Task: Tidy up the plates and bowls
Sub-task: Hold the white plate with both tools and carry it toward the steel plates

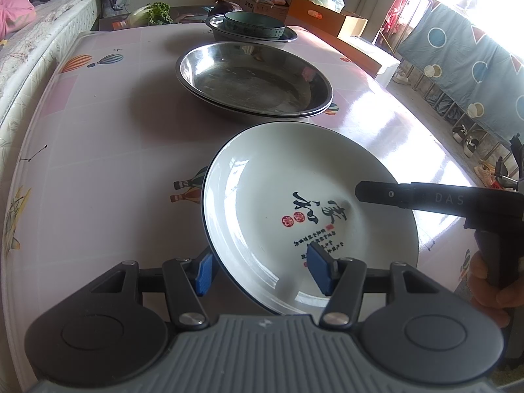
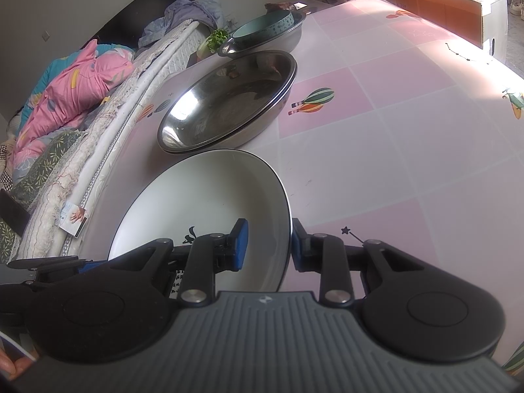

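A white plate [image 1: 294, 196] with a dark rim and black calligraphy is tilted above the table. My left gripper [image 1: 262, 270] is open, its blue pads straddling the plate's near rim. My right gripper [image 2: 267, 245] is also open around the plate's [image 2: 209, 203] right rim, one pad inside and one outside; its black finger [image 1: 409, 195] reaches over the plate in the left wrist view. Beyond lie stacked steel plates [image 1: 255, 80], also in the right wrist view [image 2: 229, 98], then a teal bowl [image 1: 253, 24] inside a steel basin [image 1: 291, 36].
The table [image 1: 108, 137] has a pink and white checked cover with balloon prints. A mattress edge [image 2: 98, 150] with bedding runs along its left side. Cardboard boxes [image 1: 327, 16] stand beyond the far end. Greens [image 1: 157, 13] lie at the far left.
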`<state>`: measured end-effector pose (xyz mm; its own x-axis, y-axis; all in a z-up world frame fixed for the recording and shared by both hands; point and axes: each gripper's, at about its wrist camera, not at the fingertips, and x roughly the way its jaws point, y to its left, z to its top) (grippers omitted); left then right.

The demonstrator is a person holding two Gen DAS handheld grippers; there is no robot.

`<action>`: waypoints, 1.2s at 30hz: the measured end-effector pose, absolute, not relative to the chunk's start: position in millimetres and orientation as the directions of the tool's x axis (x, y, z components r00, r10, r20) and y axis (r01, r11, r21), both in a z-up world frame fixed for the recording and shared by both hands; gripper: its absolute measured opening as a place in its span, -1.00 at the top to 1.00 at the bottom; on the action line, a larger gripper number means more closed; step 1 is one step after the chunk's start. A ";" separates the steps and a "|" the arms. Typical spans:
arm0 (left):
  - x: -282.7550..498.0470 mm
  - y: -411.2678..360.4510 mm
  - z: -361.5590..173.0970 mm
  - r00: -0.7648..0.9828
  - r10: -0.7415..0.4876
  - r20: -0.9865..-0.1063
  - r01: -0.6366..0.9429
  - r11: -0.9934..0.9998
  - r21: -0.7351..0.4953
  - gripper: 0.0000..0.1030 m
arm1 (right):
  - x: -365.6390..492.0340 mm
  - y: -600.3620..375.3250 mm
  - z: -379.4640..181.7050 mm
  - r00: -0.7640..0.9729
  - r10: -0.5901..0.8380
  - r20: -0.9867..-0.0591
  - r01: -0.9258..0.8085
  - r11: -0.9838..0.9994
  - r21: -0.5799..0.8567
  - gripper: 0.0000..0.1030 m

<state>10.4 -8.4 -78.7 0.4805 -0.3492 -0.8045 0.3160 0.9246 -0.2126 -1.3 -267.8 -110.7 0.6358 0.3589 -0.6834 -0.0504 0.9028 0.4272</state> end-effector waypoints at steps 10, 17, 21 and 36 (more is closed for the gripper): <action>10.2 -8.6 -78.8 0.481 -0.349 -0.805 0.317 0.925 -0.211 -0.14 | 2.2 -267.7 -110.7 0.639 0.361 -0.679 -0.050 0.901 0.431 0.49; 9.2 -11.5 -78.7 0.481 -0.346 -0.805 0.323 0.924 -0.204 -0.15 | 2.1 -270.2 -112.2 0.644 0.365 -0.672 -0.053 0.898 0.437 0.49; 9.7 -11.6 -78.5 0.482 -0.343 -0.806 0.326 0.924 -0.198 -0.15 | -1.7 -271.0 -114.0 0.649 0.368 -0.666 -0.054 0.895 0.443 0.49; 12.0 -10.6 -78.9 0.483 -0.335 -0.809 0.331 0.925 -0.185 -0.14 | -8.6 -276.7 -118.2 0.655 0.392 -0.646 -0.062 0.880 0.471 0.50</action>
